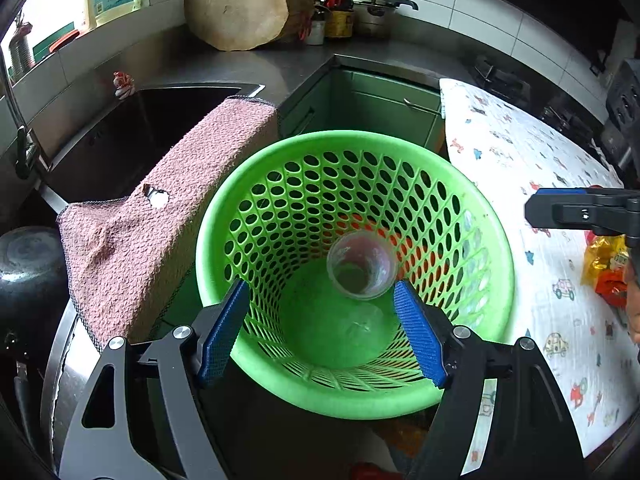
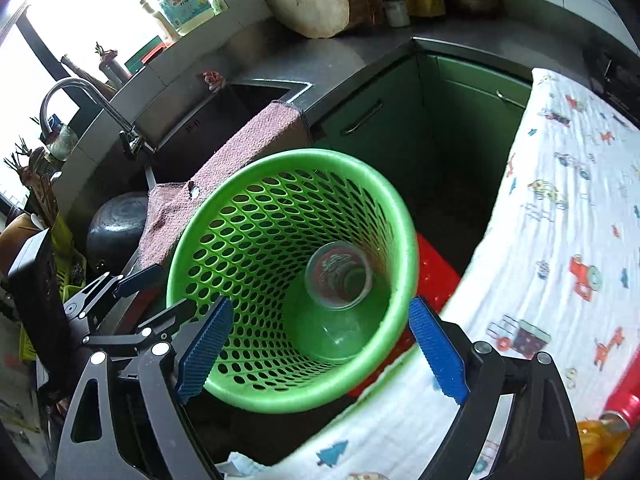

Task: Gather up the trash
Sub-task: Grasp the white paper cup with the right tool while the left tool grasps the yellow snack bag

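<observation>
2 grippers hang over the green basket (image 1: 496,264), left gripper (image 1: 326,326) and right gripper (image 2: 320,350) both with jaws apart and empty. 1 clear plastic cup (image 1: 362,264) lies inside at the bottom. Behind sits the sink (image 1: 132,136).

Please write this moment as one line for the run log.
task: collect trash | left gripper: open, empty | right gripper: open, empty | clear plastic cup: inside green basket
</observation>
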Demonstrator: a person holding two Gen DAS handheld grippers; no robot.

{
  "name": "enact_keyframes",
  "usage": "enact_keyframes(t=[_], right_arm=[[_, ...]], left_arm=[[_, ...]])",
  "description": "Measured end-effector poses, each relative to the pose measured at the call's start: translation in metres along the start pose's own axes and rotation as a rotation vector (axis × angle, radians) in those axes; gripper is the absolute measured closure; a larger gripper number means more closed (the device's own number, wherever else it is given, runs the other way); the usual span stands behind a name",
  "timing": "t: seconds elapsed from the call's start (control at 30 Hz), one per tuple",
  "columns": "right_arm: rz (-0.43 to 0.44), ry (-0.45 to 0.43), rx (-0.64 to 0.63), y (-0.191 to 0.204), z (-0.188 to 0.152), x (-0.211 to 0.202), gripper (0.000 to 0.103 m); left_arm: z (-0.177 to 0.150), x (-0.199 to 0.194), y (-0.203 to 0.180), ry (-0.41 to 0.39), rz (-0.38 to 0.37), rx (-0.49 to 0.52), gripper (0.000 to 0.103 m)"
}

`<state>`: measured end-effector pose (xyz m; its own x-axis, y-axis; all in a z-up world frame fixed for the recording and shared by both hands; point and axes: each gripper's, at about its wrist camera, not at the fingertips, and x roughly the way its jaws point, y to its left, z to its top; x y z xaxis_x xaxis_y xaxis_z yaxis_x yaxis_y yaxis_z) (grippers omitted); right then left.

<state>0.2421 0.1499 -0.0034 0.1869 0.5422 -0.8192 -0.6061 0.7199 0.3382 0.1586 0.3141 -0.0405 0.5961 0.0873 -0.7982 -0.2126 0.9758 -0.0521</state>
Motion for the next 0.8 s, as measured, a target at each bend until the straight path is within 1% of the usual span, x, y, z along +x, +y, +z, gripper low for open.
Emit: enact_keyframes(t=[0.1,0.13,0.17,0.27,0.43,0.63,0.8], right_arm=[[-0.050,-0.032,-0.008,-0.018,-0.015,-0.034,0.014],[-0.066,-0.041,-0.008,-0.025,-0.021,-0.045,0.014],[-0.082,-0.050,-0.005,-0.033,-0.027,-0.057,0.013],[-0.125,-0.076,0.016,-0.059,-0.045,-0.091,0.013],[-0.225,-0.094,0.051,-0.103,-0.080,-0.139,0.013],[-0.333,-0.072,0.068,-0.149,-0.112,-0.170,0.012],[-0.373,-0.028,0.024,-0.173,-0.121,-0.175,0.012]], left_arm=[[-0.002,-0.004,-0.013,-0.005,-0.018,0.016,0.028],[-0.002,-0.006,-0.018,-0.007,-0.026,0.019,0.023],[-0.003,-0.008,-0.023,-0.013,-0.031,0.024,0.021],[-0.003,-0.012,-0.040,-0.025,-0.050,0.047,0.020],[-0.005,-0.020,-0.070,-0.038,-0.084,0.085,0.020],[-0.011,-0.027,-0.106,-0.039,-0.124,0.130,0.020],[-0.016,-0.030,-0.133,-0.035,-0.150,0.168,0.020]])
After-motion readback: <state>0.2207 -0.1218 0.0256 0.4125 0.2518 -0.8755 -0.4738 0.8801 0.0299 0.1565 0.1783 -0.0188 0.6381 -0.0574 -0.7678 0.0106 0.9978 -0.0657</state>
